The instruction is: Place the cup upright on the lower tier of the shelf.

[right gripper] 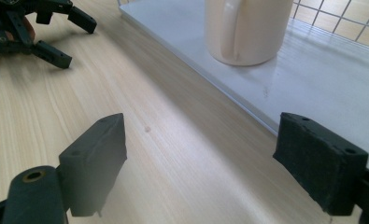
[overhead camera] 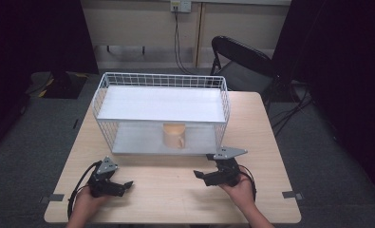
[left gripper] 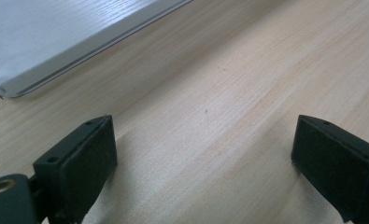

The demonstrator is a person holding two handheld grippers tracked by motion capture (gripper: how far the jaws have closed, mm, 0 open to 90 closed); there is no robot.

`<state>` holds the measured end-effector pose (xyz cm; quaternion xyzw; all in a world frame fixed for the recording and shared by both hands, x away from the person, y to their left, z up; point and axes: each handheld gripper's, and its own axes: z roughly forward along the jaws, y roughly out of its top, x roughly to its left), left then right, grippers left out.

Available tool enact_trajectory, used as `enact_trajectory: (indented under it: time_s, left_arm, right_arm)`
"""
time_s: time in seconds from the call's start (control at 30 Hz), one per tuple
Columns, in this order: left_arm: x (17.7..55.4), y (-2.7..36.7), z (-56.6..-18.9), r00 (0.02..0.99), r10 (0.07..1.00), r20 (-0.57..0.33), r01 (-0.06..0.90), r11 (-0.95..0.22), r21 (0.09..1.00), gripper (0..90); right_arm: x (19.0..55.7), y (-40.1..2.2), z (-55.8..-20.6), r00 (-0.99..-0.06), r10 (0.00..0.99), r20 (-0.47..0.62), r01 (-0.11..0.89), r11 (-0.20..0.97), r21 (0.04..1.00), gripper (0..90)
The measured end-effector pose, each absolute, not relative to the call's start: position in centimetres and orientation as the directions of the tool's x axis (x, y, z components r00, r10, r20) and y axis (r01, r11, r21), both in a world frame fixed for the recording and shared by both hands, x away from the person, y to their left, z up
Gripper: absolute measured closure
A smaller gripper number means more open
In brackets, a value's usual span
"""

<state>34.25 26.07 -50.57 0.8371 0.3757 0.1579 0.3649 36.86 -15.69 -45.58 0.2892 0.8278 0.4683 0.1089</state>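
In the high view, we hold the left gripper (overhead camera: 121, 184) and the right gripper (overhead camera: 205, 176) low over the near part of the table (overhead camera: 266, 142), both in front of the wire rack (overhead camera: 102, 95). The mug (overhead camera: 173, 135) stands upright on the lower shelf (overhead camera: 128, 140), under the white top board, and the front of the rack is open, so it can be reached from our side. The right gripper is nearer to the mug, so we judge that this one will go for it. In the left gripper view, the two black jaws are wide apart with nothing between them, only bare wood, and the corner of the shelf (left gripper: 42, 42) lies ahead to the left; this gripper seems to wait aside, so that it does not block the way. In the right gripper view, the jaws also stand far apart and empty, and the mug (right gripper: 247, 28) is ahead on the shelf (right gripper: 313, 88), its handle turned toward us. The wide opening is probably kept to fit around the mug body. The left gripper (right gripper: 63, 37) is farther off on the table.
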Motion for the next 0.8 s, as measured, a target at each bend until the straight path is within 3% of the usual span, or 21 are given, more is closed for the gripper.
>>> enact_trajectory:
  time_s: [0.8]
  left_arm:
    - [34.2,26.1,-50.6,0.668,0.744,-0.01,0.514,-0.451,0.73,6.2]
  right_arm:
    - [35.6,-19.9,-46.0,-0.8,0.596,0.068,0.384,0.422,0.821,15.8]
